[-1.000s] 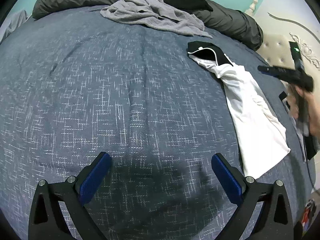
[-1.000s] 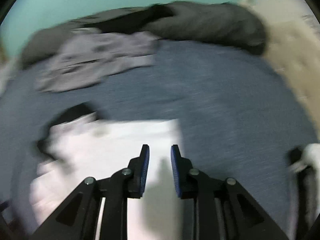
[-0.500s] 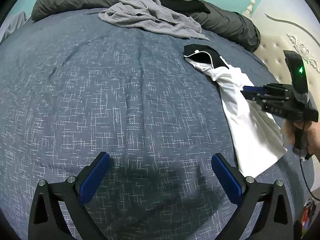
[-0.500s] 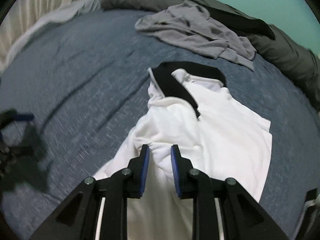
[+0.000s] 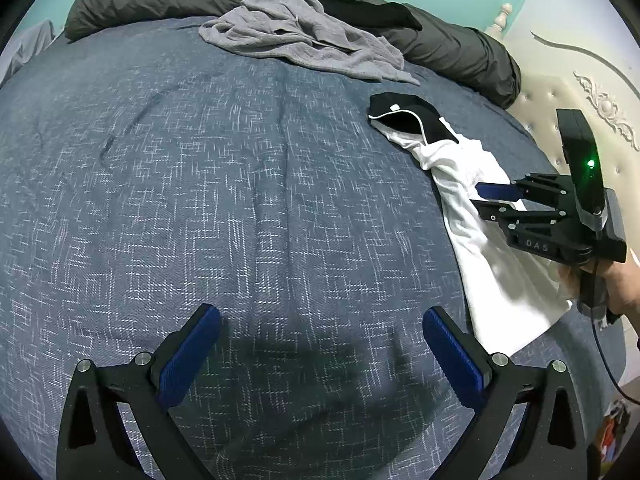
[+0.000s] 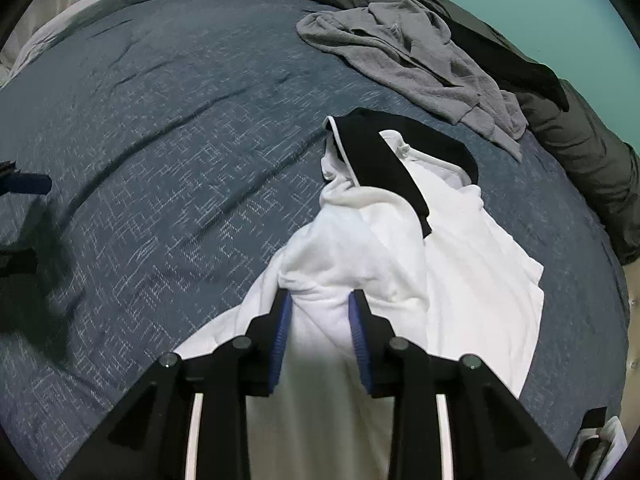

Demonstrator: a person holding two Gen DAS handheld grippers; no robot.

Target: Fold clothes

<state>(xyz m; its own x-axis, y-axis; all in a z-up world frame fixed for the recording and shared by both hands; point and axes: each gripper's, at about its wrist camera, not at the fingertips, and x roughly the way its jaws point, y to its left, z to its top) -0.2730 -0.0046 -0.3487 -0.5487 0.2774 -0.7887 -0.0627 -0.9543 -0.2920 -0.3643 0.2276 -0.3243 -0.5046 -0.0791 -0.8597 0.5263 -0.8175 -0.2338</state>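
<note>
We see both grippers w/ black angular finger arms, blue ribbed pads (image 5: pixel 188 356), silver screws at pivots. Right gripper (image 5: pixel 486 198) body at 3 o'clock: black, green LED, faint lettering, dark cable trailing down; hand (image 5: pixel 616 288) on its grip. White strips run along right gripper's arms.

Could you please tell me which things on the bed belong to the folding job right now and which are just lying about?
In the job:
white garment with black collar
right gripper, jaws opening over the white cloth
left gripper, open above the bedspread

Lying about:
grey garment
dark duvet
blue bedspread
</note>
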